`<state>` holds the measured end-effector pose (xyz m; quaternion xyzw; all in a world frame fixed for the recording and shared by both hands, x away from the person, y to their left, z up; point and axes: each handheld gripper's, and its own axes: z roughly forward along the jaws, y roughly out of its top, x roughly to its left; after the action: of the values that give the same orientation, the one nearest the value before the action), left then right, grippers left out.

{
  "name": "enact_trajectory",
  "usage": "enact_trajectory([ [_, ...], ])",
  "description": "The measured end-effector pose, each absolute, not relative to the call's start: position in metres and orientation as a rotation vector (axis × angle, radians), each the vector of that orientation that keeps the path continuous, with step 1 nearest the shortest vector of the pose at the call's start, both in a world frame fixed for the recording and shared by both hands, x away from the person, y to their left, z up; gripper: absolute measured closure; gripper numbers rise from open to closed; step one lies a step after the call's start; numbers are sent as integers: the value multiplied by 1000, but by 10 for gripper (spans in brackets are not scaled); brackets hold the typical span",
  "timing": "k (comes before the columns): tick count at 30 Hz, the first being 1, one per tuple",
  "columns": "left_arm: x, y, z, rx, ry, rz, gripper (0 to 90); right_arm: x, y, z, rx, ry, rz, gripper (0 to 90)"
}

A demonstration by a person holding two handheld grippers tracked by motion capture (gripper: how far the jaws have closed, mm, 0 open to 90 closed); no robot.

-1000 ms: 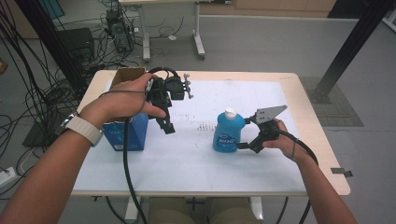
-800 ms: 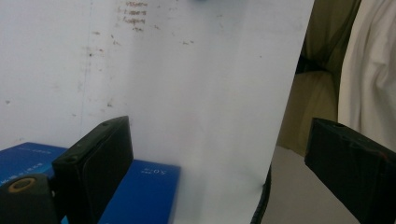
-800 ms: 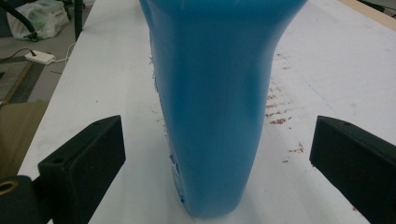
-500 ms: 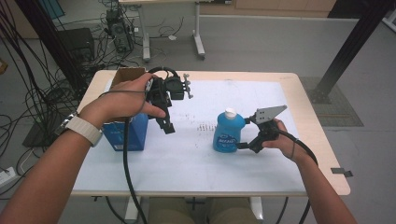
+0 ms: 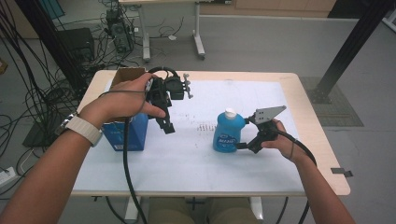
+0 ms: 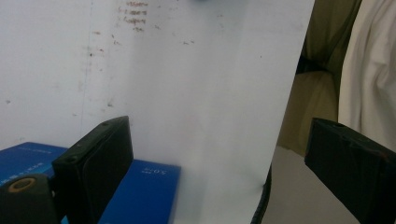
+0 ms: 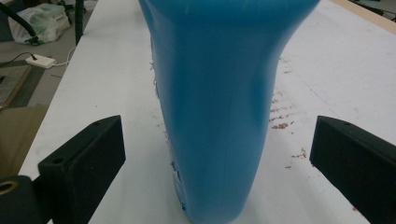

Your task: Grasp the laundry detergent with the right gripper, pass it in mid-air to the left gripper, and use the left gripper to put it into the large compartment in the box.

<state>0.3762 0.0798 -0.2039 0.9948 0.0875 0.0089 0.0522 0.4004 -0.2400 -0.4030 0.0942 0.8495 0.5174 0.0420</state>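
Note:
A blue bottle (image 5: 228,133) with a white cap stands upright near the middle of the white table (image 5: 196,163). My right gripper (image 5: 239,146) sits low at the bottle's right side, open, and the right gripper view has the bottle (image 7: 219,107) between the two wide-apart jaws, touching neither. My left gripper (image 5: 166,125) hangs above the table beside a blue cardboard box (image 5: 126,133), jaws pointing down and open. In the left gripper view the box's blue side (image 6: 140,191) lies below the jaws, with nothing between them.
The blue box is open at its top, showing brown flaps (image 5: 127,74). Small brown marks (image 5: 203,126) dot the table surface. Cables (image 5: 127,182) trail from the left gripper over the table's front edge. Desks, cables and a black post (image 5: 345,51) stand on the floor beyond.

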Motion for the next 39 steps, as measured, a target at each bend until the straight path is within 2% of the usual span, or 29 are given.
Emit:
enact_trajectory([
  [39, 376, 81, -204, 3026, 268, 32, 82, 401, -220, -411, 276, 2557, 1648, 48],
])
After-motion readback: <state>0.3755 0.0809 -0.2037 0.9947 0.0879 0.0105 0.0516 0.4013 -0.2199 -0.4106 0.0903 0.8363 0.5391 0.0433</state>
